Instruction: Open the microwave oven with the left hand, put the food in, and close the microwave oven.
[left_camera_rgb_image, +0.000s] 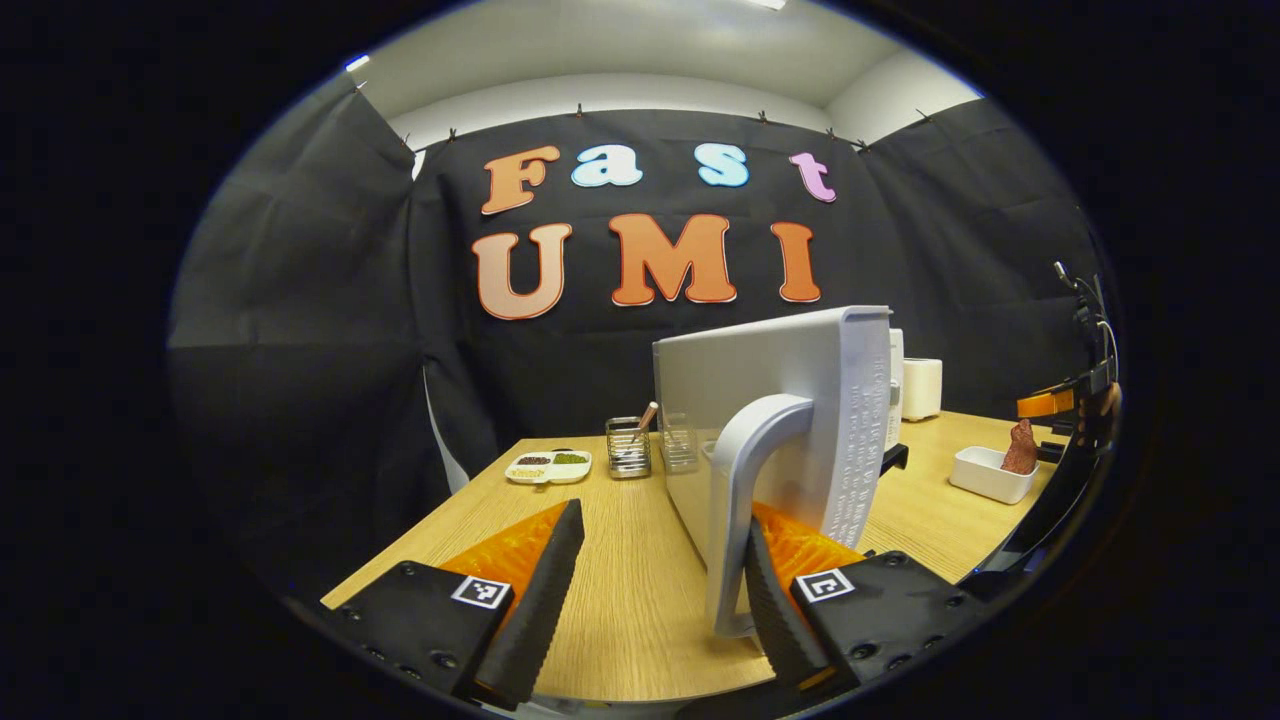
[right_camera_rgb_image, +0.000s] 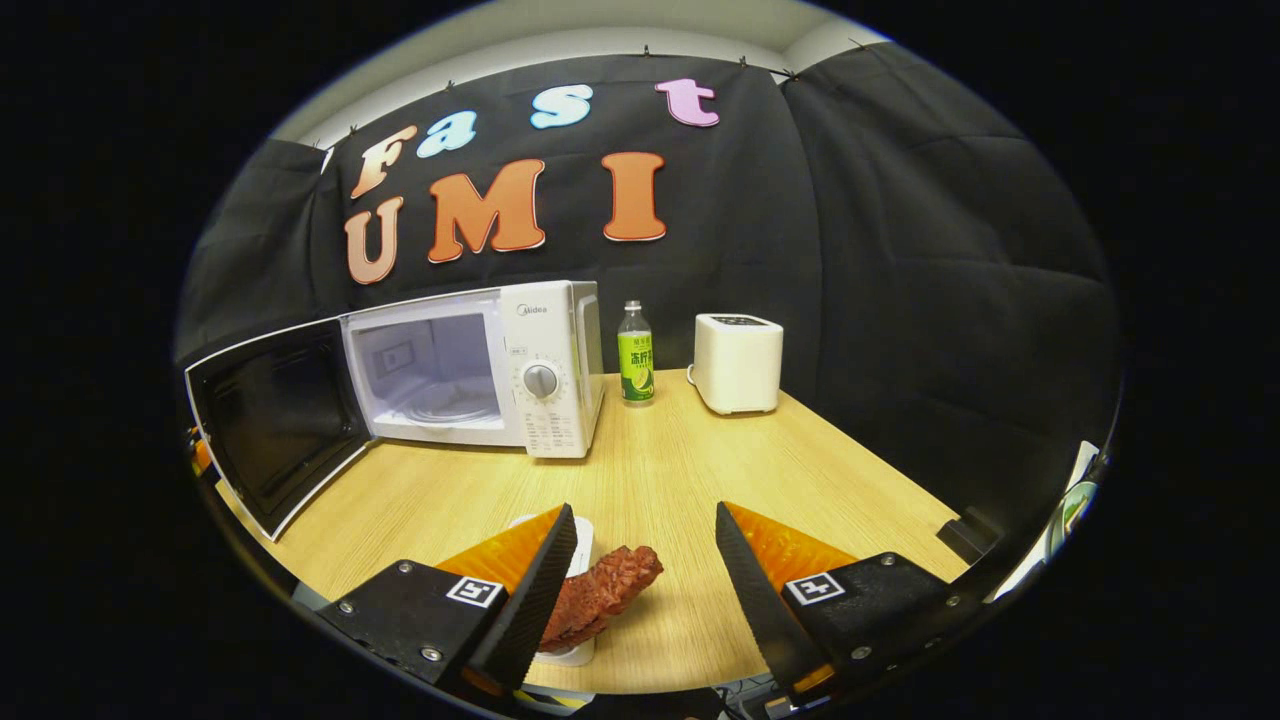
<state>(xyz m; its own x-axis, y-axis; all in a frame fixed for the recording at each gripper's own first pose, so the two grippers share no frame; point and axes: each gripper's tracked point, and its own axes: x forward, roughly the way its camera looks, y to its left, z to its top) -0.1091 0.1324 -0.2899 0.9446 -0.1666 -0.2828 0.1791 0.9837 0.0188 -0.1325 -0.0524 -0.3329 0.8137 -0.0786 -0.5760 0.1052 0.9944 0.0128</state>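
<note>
Your left gripper (left_camera_rgb_image: 655, 580) jaws gape wide with the microwave door (left_camera_rgb_image: 775, 400) handle (left_camera_rgb_image: 745, 500) just inside the right jaw, your right gripper (right_camera_rgb_image: 645, 575) jaws gape wide over the food (right_camera_rgb_image: 600, 595) in its white dish (right_camera_rgb_image: 580, 655) near the left jaw, microwave (right_camera_rgb_image: 480, 365) far left on the worktop (right_camera_rgb_image: 680, 480) reads "Midea".

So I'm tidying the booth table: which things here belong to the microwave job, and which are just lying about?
Job: microwave, its open door, door handle, food, white dish.

Lying about: bottle, toaster, metal holder, snack plate.
</note>
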